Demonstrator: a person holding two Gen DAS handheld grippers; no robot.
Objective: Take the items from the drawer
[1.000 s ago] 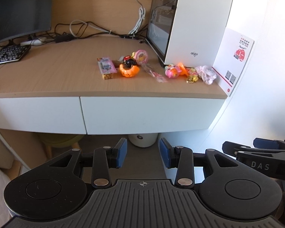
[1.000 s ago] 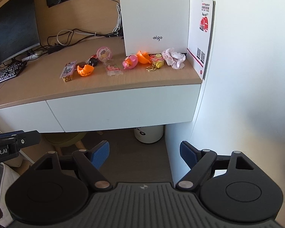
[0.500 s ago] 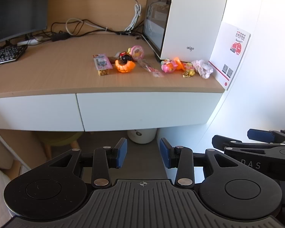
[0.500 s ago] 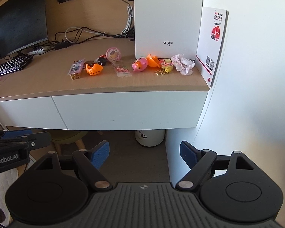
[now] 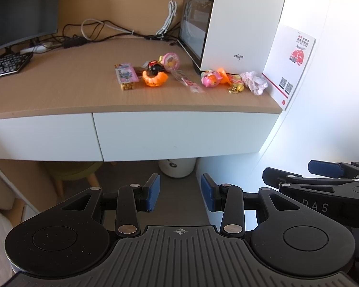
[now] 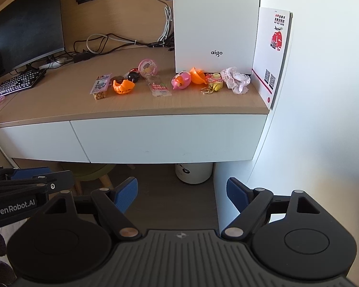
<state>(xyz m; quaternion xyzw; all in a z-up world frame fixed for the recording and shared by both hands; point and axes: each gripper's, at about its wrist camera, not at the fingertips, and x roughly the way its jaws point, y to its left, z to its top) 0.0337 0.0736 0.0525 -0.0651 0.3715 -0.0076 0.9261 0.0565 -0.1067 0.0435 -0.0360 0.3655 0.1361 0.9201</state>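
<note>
We've got both the left gripper (image 5: pixel 180 192) and right gripper (image 6: pixel 182 192) open and empty, hanging back from the shut drawer (image 6: pixel 170 138) under the desk's front edge. No handle showing, so pads might just slip off that flat front.

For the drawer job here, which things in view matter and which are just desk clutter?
Job:
- right drawer, shut
- left drawer, shut
- small toys and snack packets on the desktop, e.g. pink pig toy, peanut packet
- left gripper, right gripper, both empty

Clutter:
- keyboard
- monitor
- white PC case
</note>
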